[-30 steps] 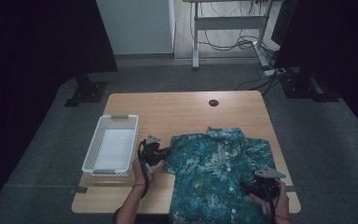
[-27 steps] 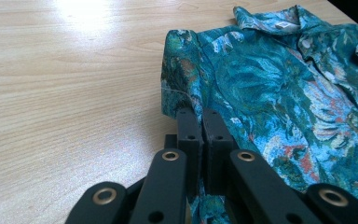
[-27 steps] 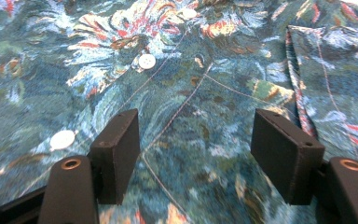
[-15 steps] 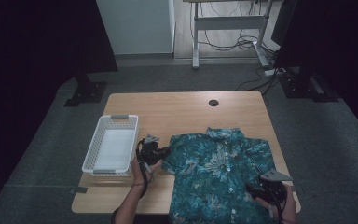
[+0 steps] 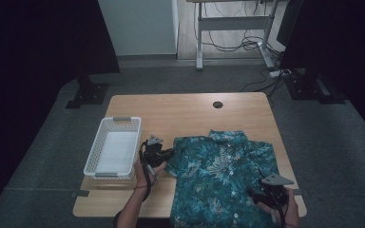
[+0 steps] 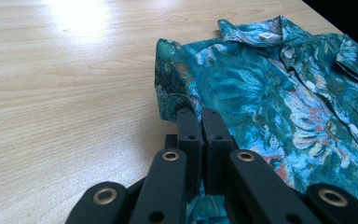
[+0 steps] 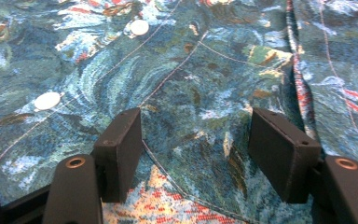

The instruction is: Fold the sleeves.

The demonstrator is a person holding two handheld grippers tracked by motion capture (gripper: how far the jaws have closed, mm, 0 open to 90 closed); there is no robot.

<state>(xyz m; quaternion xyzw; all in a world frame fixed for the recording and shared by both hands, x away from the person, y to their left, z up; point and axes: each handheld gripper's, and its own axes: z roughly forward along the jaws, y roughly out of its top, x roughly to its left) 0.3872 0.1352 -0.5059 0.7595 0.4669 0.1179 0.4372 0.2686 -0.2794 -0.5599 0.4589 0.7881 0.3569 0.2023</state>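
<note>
A teal floral short-sleeved shirt (image 5: 218, 180) lies flat, buttoned, on the wooden table (image 5: 195, 114), collar toward the far side. My left gripper (image 5: 168, 154) is at the shirt's left sleeve. In the left gripper view its jaws (image 6: 200, 114) are pressed together on the sleeve's edge, with the shirt (image 6: 270, 93) spreading off to the right. My right gripper (image 5: 256, 194) rests over the shirt's lower right part near the front edge. Its jaws (image 7: 196, 140) stand apart, open, just above the fabric (image 7: 191, 70), with a seam running between them.
A white slatted basket (image 5: 113, 119) stands on the table's left side, just left of my left gripper. A dark round cable hole (image 5: 217, 104) sits near the far edge. Bare wood stretches between the basket and the far edge. Desk legs and cables lie on the floor beyond.
</note>
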